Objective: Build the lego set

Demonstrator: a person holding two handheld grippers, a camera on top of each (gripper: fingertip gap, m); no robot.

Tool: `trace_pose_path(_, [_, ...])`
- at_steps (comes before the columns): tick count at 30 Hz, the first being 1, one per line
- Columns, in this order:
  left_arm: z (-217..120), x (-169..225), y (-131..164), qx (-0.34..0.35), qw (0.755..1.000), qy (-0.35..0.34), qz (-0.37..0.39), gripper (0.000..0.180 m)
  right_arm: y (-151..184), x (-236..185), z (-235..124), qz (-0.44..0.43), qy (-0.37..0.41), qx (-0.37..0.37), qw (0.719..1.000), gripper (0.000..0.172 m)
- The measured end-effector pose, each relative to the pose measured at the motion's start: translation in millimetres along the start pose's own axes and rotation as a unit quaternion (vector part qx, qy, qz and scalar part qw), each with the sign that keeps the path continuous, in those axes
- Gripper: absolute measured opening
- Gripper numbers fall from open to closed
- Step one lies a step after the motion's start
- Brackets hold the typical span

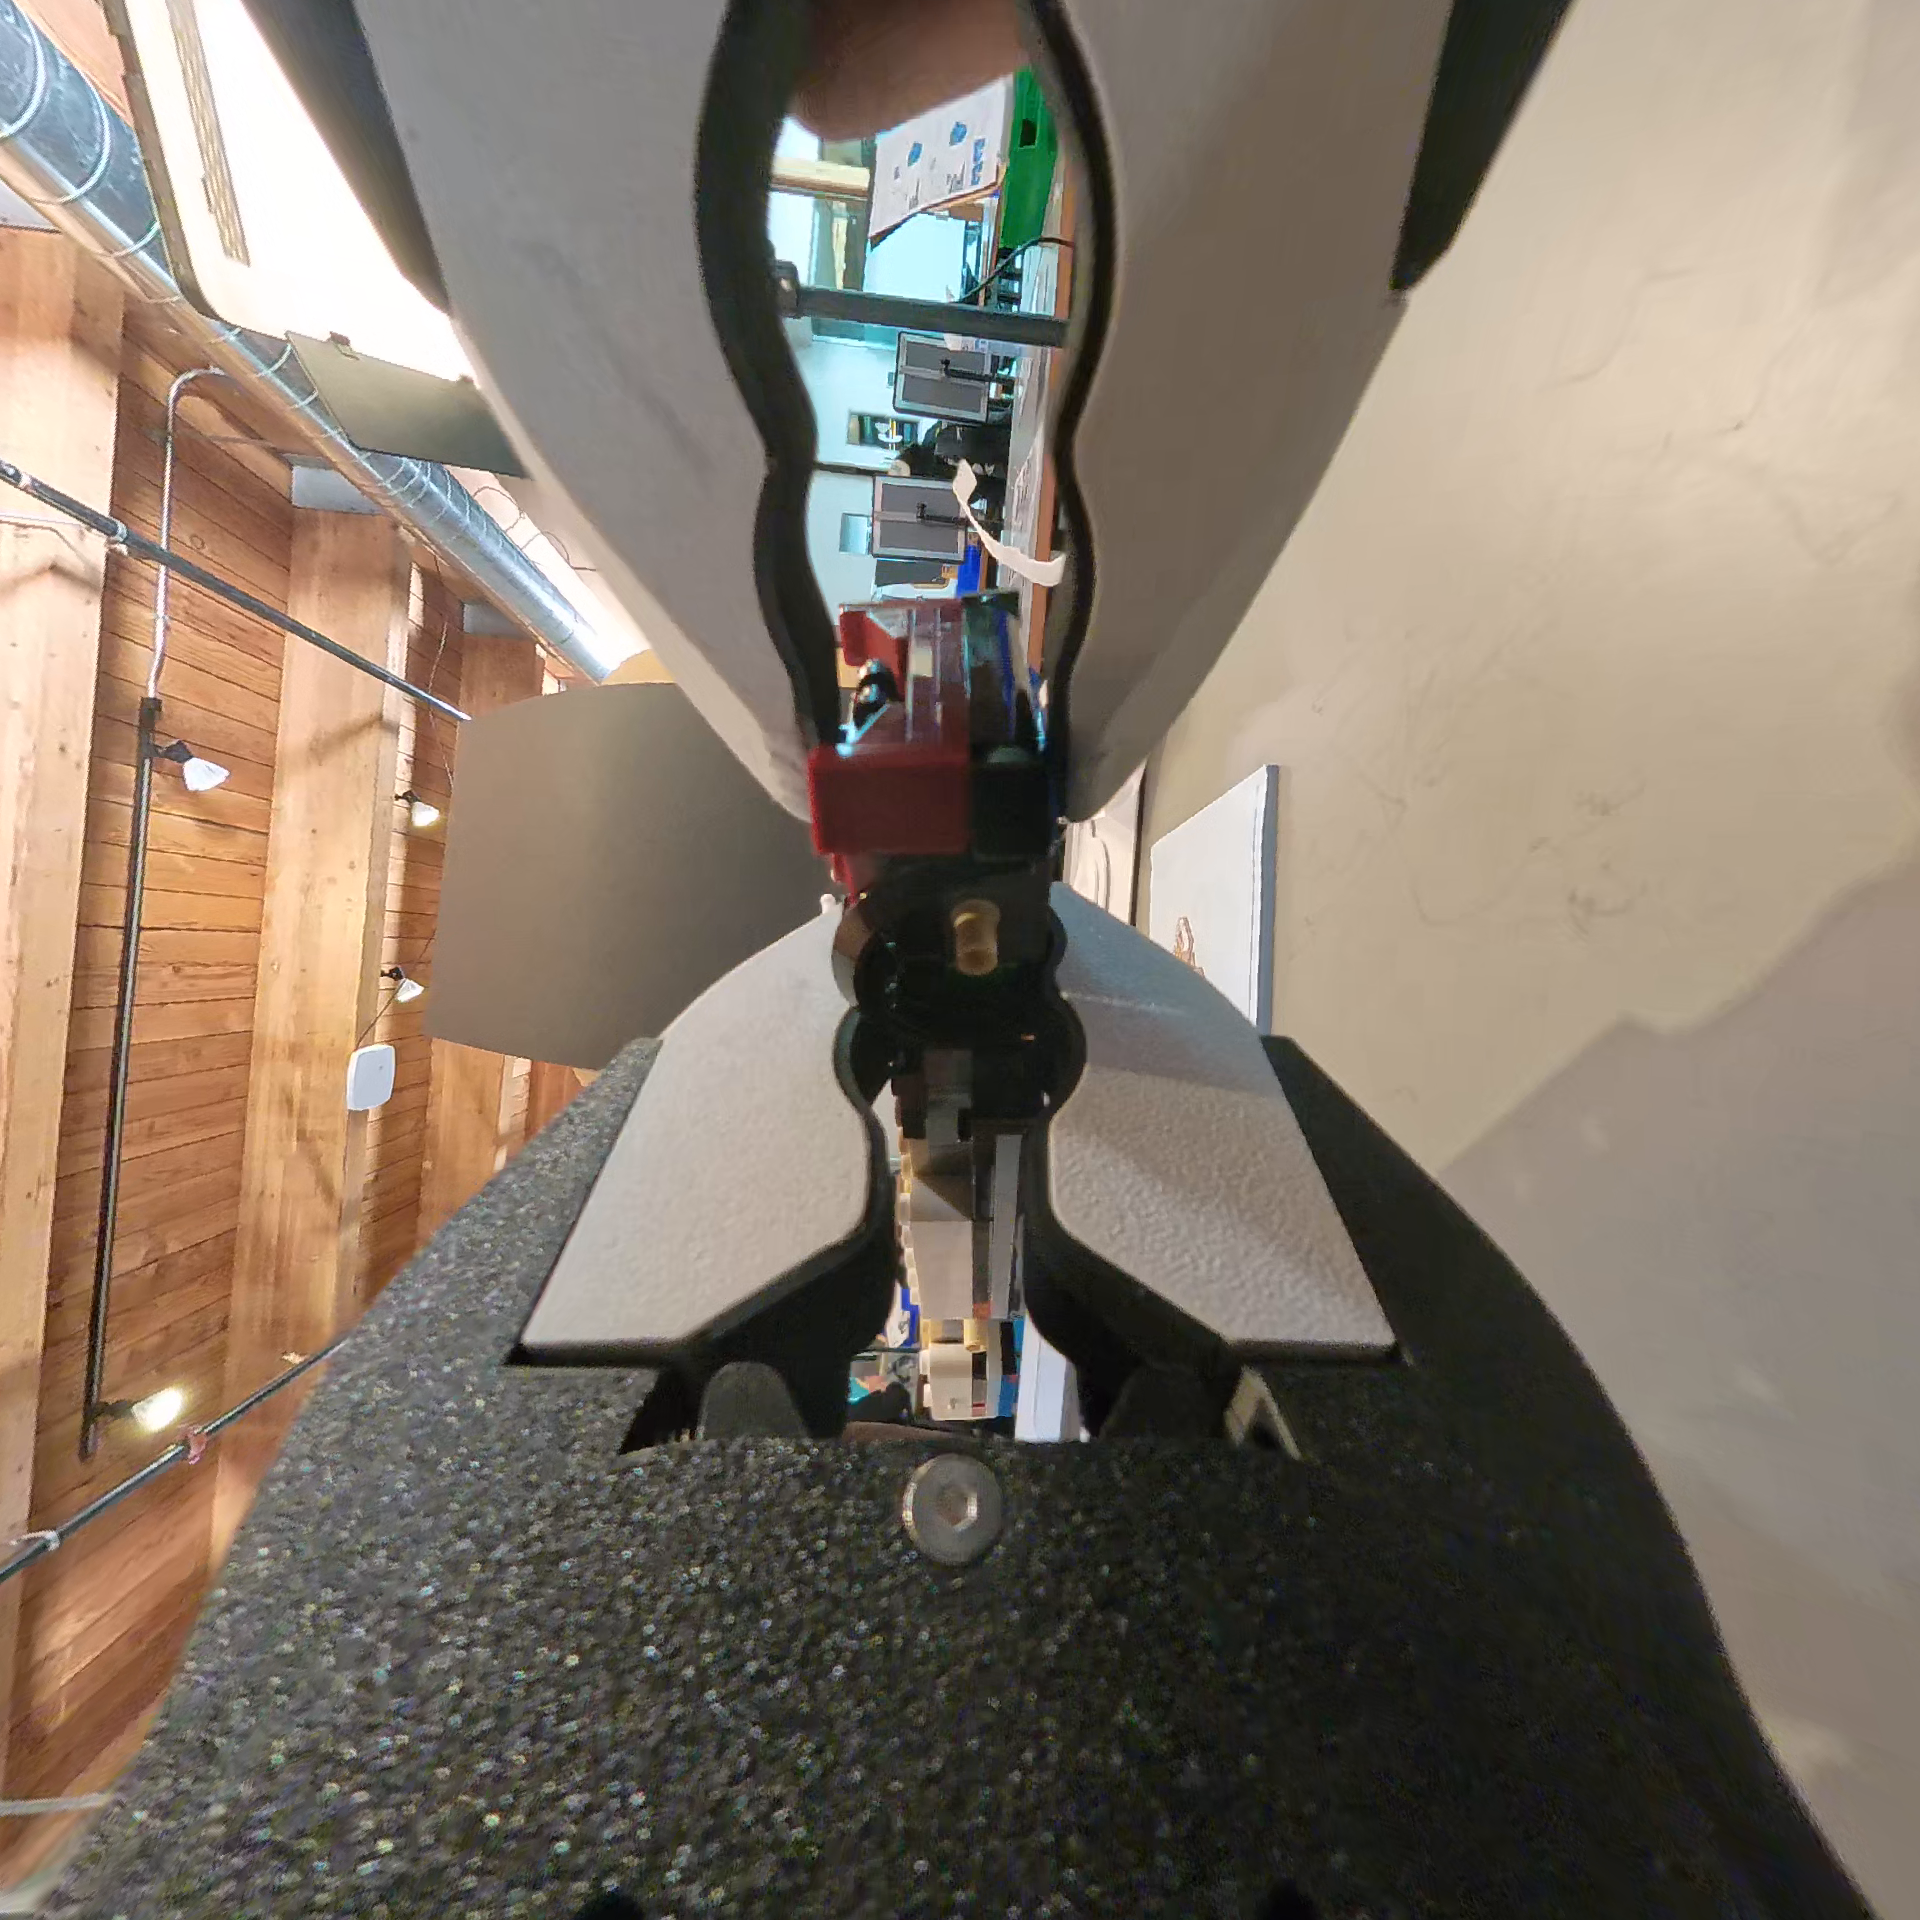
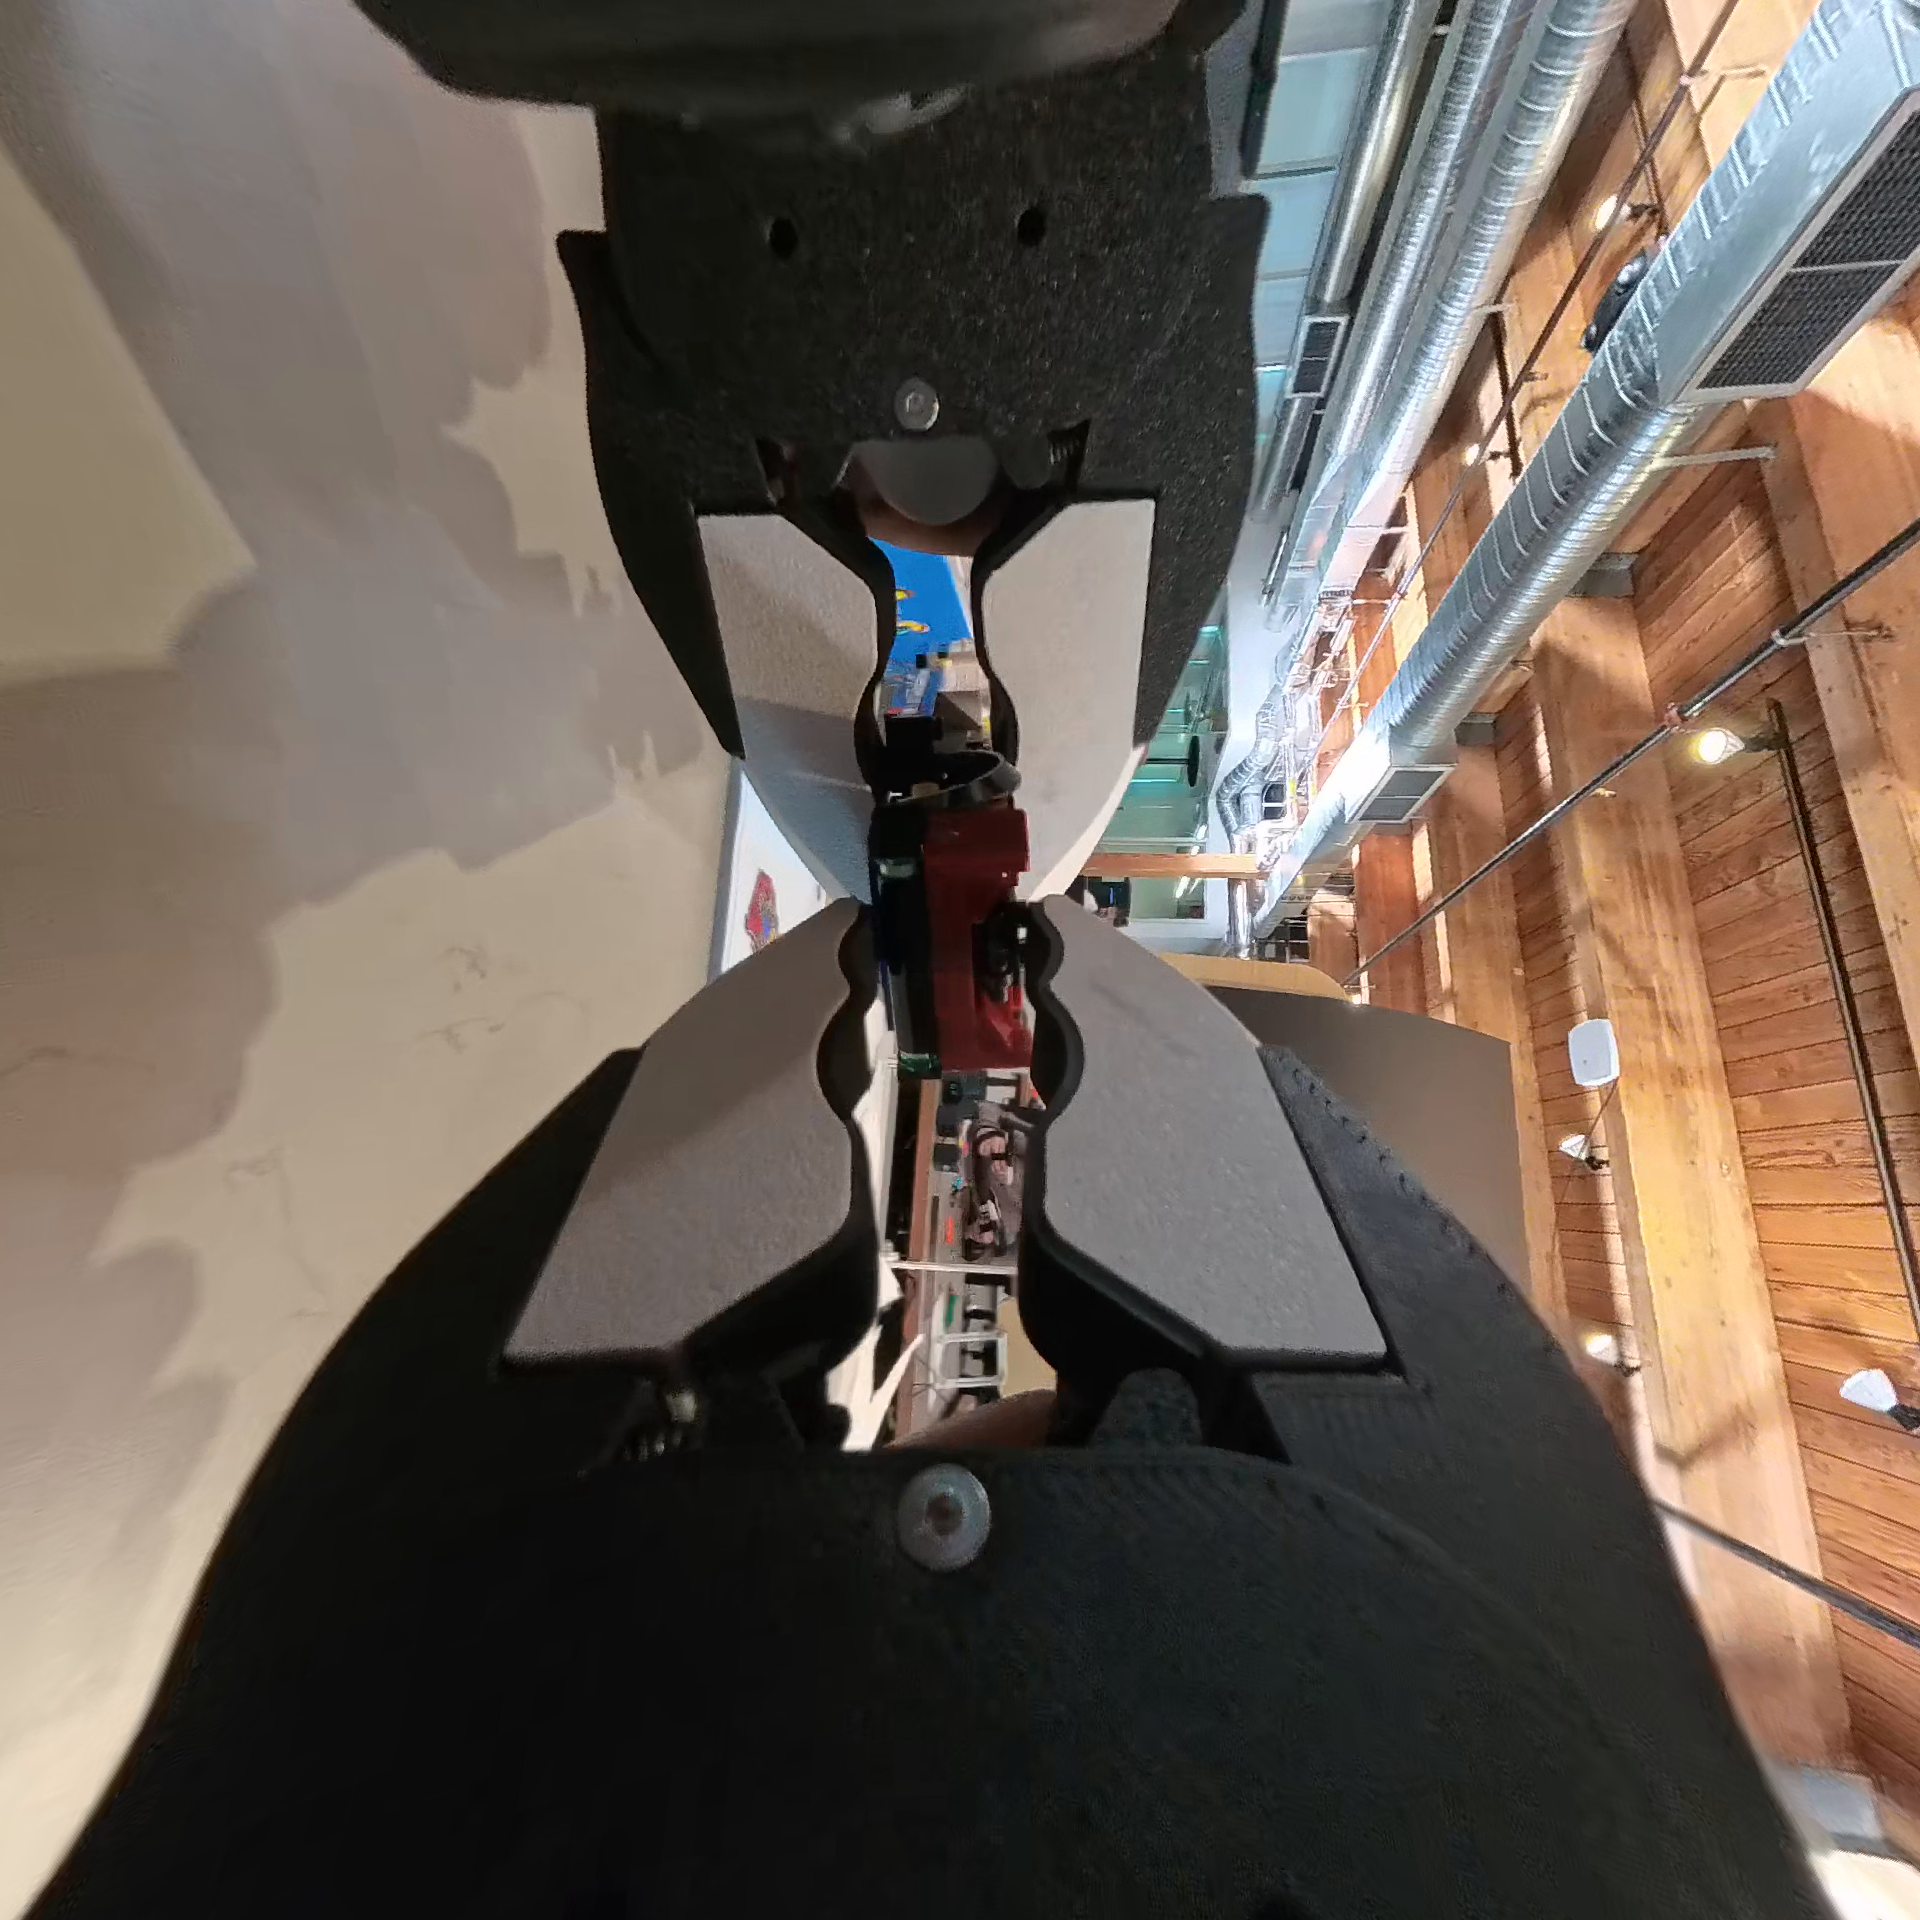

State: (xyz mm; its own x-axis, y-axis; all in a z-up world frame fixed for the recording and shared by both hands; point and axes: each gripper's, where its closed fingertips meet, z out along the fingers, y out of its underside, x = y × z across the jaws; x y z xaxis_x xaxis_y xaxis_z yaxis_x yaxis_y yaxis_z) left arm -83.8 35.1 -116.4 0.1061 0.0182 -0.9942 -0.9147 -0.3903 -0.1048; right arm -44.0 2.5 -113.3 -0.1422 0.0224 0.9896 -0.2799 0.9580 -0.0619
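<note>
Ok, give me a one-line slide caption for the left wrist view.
Two claws meet tip to tip: the left claw and right claw both clamp one red-and-black brick model, held up before a beige wall.

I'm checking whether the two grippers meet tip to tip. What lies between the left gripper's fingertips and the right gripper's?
A red and black toy-brick model spans that stretch; left gripper and right gripper each clamp an end, shown in both wrist views.

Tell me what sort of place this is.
Probably a workshop or lab in a converted industrial building. Metal ducts run along a timber-plank ceiling with track spotlights, and cluttered workbenches show between the fingers. Both grippers grip one red and black brick model.
</note>
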Motion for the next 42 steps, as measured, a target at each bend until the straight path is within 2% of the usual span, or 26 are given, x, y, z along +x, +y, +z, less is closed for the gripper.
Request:
trace_pose_path(2, [3,1,0,0.000,1.000,-0.001,-0.010,0.024,1,1,0,0.028,0.008,-0.001,1.000,0.028])
trace_pose_path(6, [7,8,4,-0.010,1.000,-0.004,-0.025,0.024,5,-4,-6,0.085,0.004,-0.015,0.996,0.051])
trace_pose_path(8, [9,10,8,-0.017,1.000,-0.012,-0.019,0.024,9,-7,-11,0.142,-0.004,-0.020,0.990,0.054])
trace_pose_path(10, [11,10,10,-0.021,0.999,-0.028,-0.010,0.024,16,-9,-18,0.239,-0.018,-0.030,0.971,0.056])
trace_pose_path(12, [12,11,12,-0.021,0.999,-0.047,0.007,0.024,23,-13,-24,0.363,-0.037,-0.040,0.930,0.055])
trace_pose_path(14, [13,12,11,-0.015,0.997,-0.070,0.028,0.024,32,-17,-29,0.504,-0.057,-0.050,0.860,0.054])
trace_pose_path(15, [14,13,9,-0.011,0.996,-0.081,0.039,0.024,35,-19,-30,0.577,-0.064,-0.050,0.813,0.052])
trace_pose_path(18, [16,11,0,0.005,0.991,-0.114,0.063,0.024,34,-27,-30,0.766,-0.094,-0.034,0.636,0.049])
trace_pose_path(21, [18,11,-10,0.020,0.987,-0.133,0.084,0.024,33,-30,-25,0.863,-0.093,-0.005,0.496,0.051])
trace_pose_path(23, [20,13,-12,0.023,0.986,-0.136,0.092,0.024,32,-29,-24,0.901,-0.088,0.015,0.425,0.052])
trace_pose_path(25, [20,13,-14,0.024,0.984,-0.143,0.101,0.024,31,-32,-22,0.920,-0.089,0.021,0.382,0.052])
trace_pose_path(29, [19,10,-15,0.025,0.981,-0.155,0.116,0.024,27,-37,-19,0.940,-0.084,0.028,0.331,0.048])
trace_pose_path(31, [19,11,-15,0.028,0.979,-0.157,0.127,0.024,28,-38,-18,0.946,-0.074,0.030,0.314,0.047])
trace_pose_path(42, [16,16,-22,0.053,0.975,-0.159,0.146,0.024,32,-39,-11,0.956,-0.057,0.050,0.285,0.034])
